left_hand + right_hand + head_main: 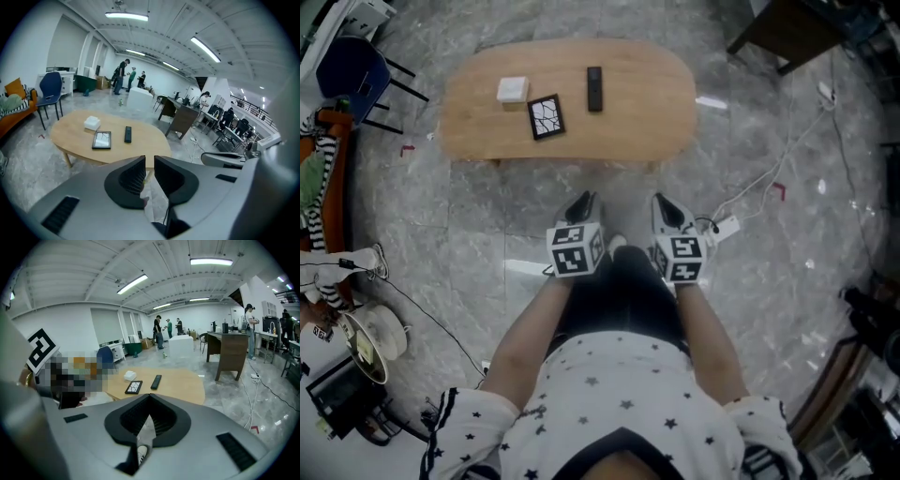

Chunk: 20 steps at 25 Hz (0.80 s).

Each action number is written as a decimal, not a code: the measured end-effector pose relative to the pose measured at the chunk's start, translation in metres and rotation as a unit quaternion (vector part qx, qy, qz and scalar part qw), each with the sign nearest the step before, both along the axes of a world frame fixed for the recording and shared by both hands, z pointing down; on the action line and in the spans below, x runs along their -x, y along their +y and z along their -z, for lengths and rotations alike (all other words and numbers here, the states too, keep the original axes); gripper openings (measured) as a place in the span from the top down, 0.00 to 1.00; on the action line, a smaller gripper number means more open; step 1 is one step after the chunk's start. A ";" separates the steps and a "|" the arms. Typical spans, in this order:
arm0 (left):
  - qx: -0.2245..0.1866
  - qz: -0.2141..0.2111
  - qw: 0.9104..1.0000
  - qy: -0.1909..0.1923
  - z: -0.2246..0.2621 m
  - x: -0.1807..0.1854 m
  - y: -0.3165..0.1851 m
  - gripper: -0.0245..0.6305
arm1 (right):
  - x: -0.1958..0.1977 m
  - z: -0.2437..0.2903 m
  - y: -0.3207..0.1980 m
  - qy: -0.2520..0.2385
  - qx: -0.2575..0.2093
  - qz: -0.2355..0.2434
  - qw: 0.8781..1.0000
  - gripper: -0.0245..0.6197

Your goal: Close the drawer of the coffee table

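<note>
In the head view, the coffee table is seen on the marbled floor, well apart from the left gripper and right gripper; near the tabletop's left end lie a white box, a framed tablet and a remote. Its drawer cannot be made out. In the left gripper view, the jaws are held slightly apart, with nothing between. In the right gripper view, the jaws are clenched together, empty.
</note>
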<state>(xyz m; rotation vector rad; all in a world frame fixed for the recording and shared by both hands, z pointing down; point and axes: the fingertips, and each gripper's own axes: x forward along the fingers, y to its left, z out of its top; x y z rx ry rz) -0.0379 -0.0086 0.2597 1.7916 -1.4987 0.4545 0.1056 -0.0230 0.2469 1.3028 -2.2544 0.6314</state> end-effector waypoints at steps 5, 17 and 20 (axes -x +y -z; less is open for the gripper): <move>-0.007 -0.004 1.000 0.014 0.020 -0.010 0.010 0.88 | -0.002 0.024 0.011 -0.012 -0.008 0.002 1.000 0.95; -0.032 -0.035 0.999 0.015 0.057 -0.029 0.030 0.93 | 0.003 0.055 0.032 -0.022 -0.021 0.027 0.999 0.95; -0.040 -0.038 0.998 0.011 0.063 -0.030 0.031 0.93 | 0.004 0.061 0.035 -0.021 -0.026 0.033 0.999 0.95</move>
